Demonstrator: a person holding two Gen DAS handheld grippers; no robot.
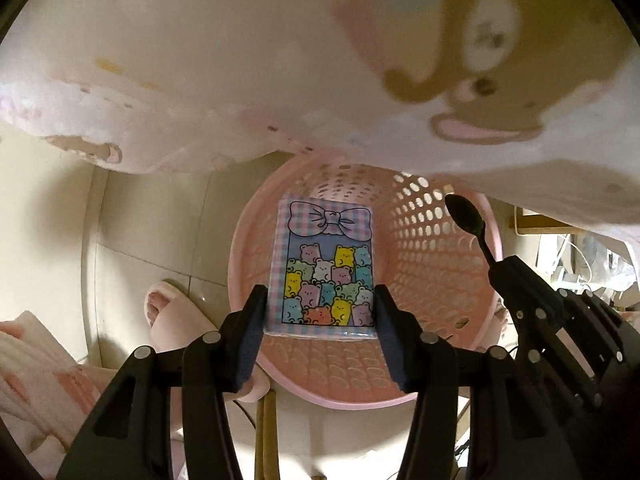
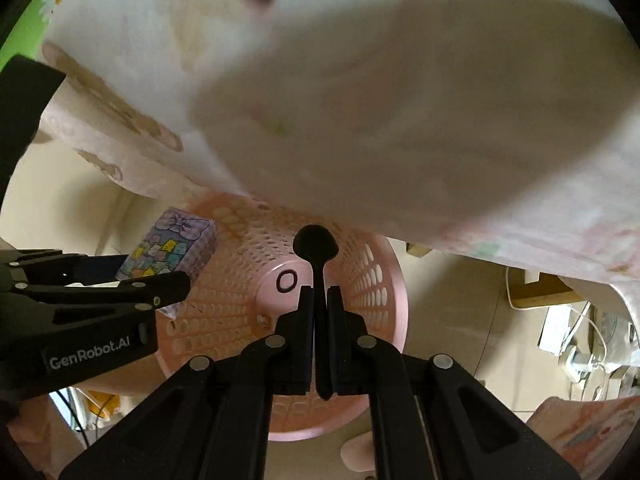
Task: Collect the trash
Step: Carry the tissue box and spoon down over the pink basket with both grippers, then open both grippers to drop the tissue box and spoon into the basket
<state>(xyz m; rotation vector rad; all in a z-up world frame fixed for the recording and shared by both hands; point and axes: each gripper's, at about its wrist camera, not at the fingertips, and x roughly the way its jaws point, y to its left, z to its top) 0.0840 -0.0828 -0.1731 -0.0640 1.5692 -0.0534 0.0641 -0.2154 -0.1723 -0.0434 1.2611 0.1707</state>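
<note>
Tiled floor point(image 1: 132, 216) under pale printed bedding point(image 1: 200, 80). Left wrist view: left gripper point(image 1: 320, 316) clamped on bear-print box point(image 1: 324, 276), directly over pink perforated basket point(image 1: 432, 264); right gripper point(image 1: 500, 272) alongside, gripping black spoon point(image 1: 466, 216).

Right wrist view: right gripper point(image 2: 320, 300) pinched narrow on black spoon point(image 2: 316, 244) above basket point(image 2: 384, 280); black ring point(image 2: 287, 281) on basket bottom; box point(image 2: 176, 248) at left.

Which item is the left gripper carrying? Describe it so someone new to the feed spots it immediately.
Find the round pink perforated basket on the tiled floor. Above its mouth, the left gripper clamps a flat rectangular packet. Its checked cover with a bow and rows of pastel bears sets it apart from the plain black spoon in the right gripper.
</note>
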